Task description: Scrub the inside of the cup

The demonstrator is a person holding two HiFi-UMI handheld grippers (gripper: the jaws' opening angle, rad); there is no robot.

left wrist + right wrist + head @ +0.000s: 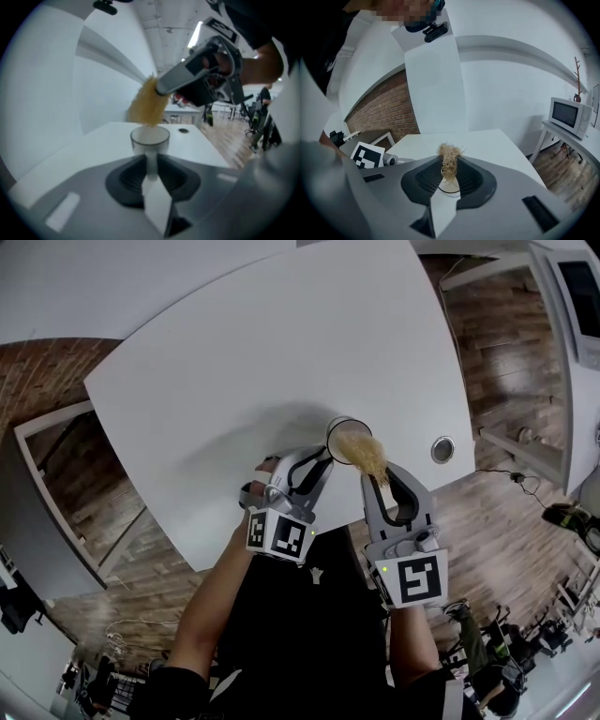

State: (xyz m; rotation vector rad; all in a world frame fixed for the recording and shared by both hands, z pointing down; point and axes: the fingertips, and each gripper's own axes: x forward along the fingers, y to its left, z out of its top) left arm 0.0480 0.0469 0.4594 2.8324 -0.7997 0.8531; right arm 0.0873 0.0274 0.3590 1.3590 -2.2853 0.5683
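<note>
Grey left claw (323,457) (151,161) is clamped on the near side of the clear cup (339,435) (150,138). The right claw (375,476) (449,171) grips a straw-coloured scrubber (363,454) (147,103) (450,157) at the cup's mouth, by the white counter's (281,352) near edge.

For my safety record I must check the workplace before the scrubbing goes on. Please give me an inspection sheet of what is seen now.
Surface: white table, with a round grommet hole near its right edge.
Job's things: clear cup upright near the front edge; straw-coloured scrubber with its tip at the cup's mouth.
Clutter: nothing seen.
Grippers: left tongs closed on the cup's near side, as far as it shows; right tongs closed on the scrubber.
Cables: one thin cable on the floor, right of the table.
Surroundings: wooden floor, brick wall, microwave on a side stand.
</note>
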